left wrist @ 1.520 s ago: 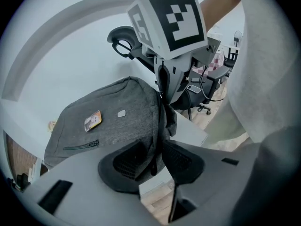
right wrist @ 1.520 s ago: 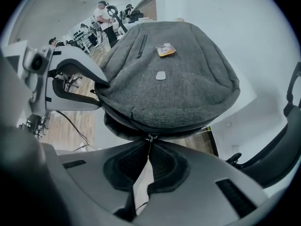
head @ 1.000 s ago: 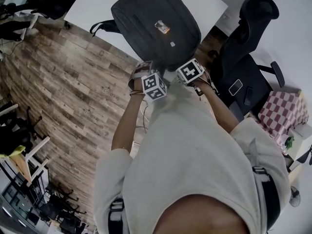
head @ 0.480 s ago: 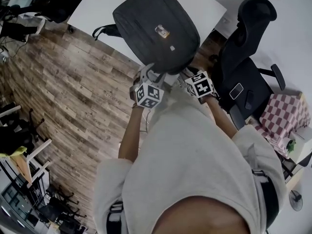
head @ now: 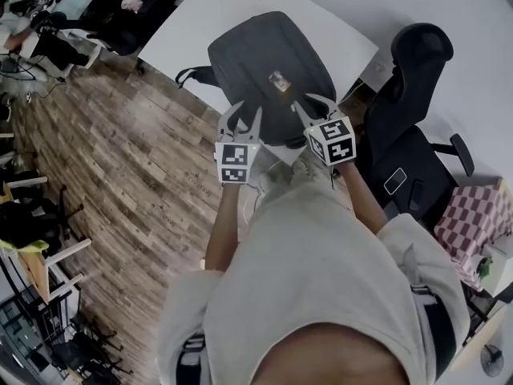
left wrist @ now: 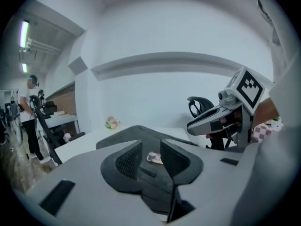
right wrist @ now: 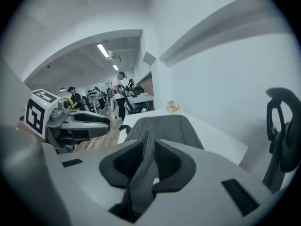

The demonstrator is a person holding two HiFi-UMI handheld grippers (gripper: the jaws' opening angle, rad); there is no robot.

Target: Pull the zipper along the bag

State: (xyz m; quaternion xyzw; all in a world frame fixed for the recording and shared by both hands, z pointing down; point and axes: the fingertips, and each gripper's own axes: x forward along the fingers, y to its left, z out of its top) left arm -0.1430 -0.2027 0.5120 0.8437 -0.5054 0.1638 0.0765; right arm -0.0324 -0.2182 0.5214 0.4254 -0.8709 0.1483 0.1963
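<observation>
A dark grey backpack lies flat on the white table, with a small orange label on its front. Both grippers hang in the air over its near end. My left gripper has just been closing. Its jaws still stand apart with nothing between them, and the label shows through the gap. My right gripper has also just been closing. Its gap is narrower, and only the grey of the bag shows through it. I cannot make out the zipper pull.
A black office chair with a phone on its seat stands right of the table. A checked cloth lies further right. Wooden floor spreads to the left. People stand far off in both gripper views.
Both grippers rose from the table's near edge to above the bag's near end. The left gripper rolled upright. Both pairs of jaws stood wider half a second ago.
</observation>
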